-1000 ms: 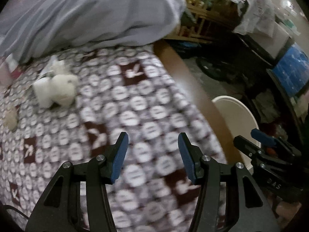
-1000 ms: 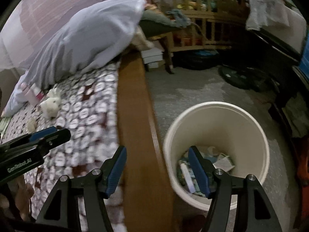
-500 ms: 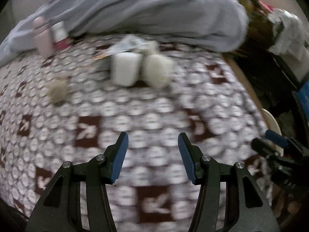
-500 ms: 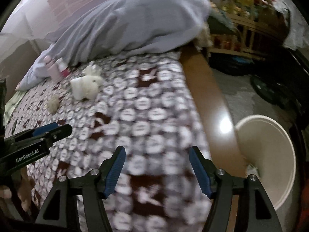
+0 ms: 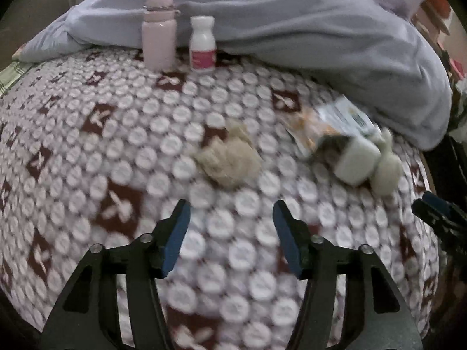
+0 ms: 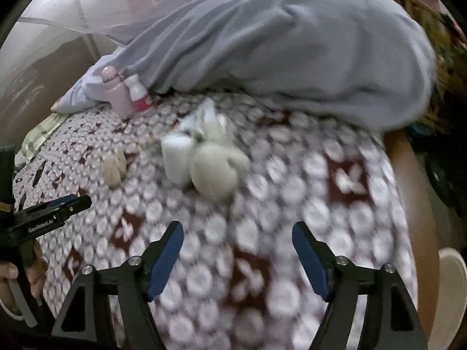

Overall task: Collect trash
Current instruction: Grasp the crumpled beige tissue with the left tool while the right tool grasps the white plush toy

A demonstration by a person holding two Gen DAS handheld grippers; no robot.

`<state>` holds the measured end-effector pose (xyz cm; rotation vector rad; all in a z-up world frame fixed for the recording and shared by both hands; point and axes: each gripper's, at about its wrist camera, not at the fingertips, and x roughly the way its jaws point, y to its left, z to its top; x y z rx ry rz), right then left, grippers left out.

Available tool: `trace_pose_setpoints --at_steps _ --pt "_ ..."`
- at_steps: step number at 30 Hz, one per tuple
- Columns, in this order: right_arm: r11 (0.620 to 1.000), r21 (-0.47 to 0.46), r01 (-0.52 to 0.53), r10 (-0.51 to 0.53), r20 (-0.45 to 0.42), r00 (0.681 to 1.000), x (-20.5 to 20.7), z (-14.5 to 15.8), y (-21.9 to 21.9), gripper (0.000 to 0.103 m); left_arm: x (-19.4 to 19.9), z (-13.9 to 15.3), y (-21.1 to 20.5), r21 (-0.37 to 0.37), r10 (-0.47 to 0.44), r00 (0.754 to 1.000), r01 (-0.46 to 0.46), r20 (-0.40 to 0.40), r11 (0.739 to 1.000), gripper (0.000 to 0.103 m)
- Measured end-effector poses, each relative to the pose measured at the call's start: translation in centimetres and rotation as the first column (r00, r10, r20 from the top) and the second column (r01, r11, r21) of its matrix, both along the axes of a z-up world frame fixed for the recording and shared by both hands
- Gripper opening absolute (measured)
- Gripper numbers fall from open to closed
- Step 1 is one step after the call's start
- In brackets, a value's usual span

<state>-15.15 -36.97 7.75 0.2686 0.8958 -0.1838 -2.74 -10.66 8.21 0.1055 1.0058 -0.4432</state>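
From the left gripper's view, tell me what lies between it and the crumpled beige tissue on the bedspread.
Nothing visible does. The left gripper is open above the patterned bedspread, and the crumpled beige tissue lies just ahead of its fingertips with only bare fabric between. The white cup and wrapper sit off to the right.

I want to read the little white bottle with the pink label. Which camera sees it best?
The left wrist view. There the white bottle stands upright, facing the camera, beside the pink flask, its label plain though too blurred to read. In the right wrist view it is small, far off and partly hidden behind the flask.
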Motion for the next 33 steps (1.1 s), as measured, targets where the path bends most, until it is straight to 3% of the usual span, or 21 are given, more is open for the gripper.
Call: trace_pose_setpoints --at_steps 7,11,12,14,16,18,25,33 --pt "0.999 0.010 -0.046 0.046 -0.018 0.999 6.6 -1.6 -0.7 0.076 4.2 -2.2 -1.5 0.015 -0.030 0.999 0.030 -0.021 0.999 0.065" --pt "0.994 0.082 -0.066 0.067 -0.015 0.998 8.6 -2.9 -1.2 0.076 5.8 -4.5 -3.2 0.027 -0.039 0.997 0.041 -0.059 0.999 0.065" --pt "0.991 0.119 -0.059 0.062 -0.021 0.998 8.8 -3.5 -1.4 0.069 6.0 -5.0 -3.4 0.028 -0.043 0.997 0.045 -0.068 0.999 0.064" --pt "0.988 0.150 -0.032 0.037 -0.034 0.999 8.5 -4.0 -1.7 0.051 5.9 -5.8 -3.5 0.031 -0.024 0.997 0.027 -0.077 0.999 0.047" --pt "0.987 0.157 -0.026 0.028 -0.010 1.000 7.4 -3.8 -1.6 0.051 5.5 -5.7 -3.1 0.020 -0.015 0.997 0.017 -0.073 1.000 0.033" --pt "0.989 0.143 -0.033 0.034 -0.004 0.999 6.2 -3.2 -1.2 0.050 4.9 -5.2 -2.4 -0.008 -0.010 0.996 0.009 -0.084 1.000 0.029" --pt "0.991 0.129 -0.046 0.041 0.041 0.998 -0.2 -0.3 0.1 0.050 0.7 -1.8 -1.0 -0.089 -0.040 0.997 0.034 -0.068 0.995 0.027" --pt "0.991 0.130 -0.030 0.024 0.048 0.999 -7.1 0.5 1.5 0.050 -5.6 0.0 -3.0 -0.081 -0.131 0.990 0.126 -0.057 0.989 0.027"
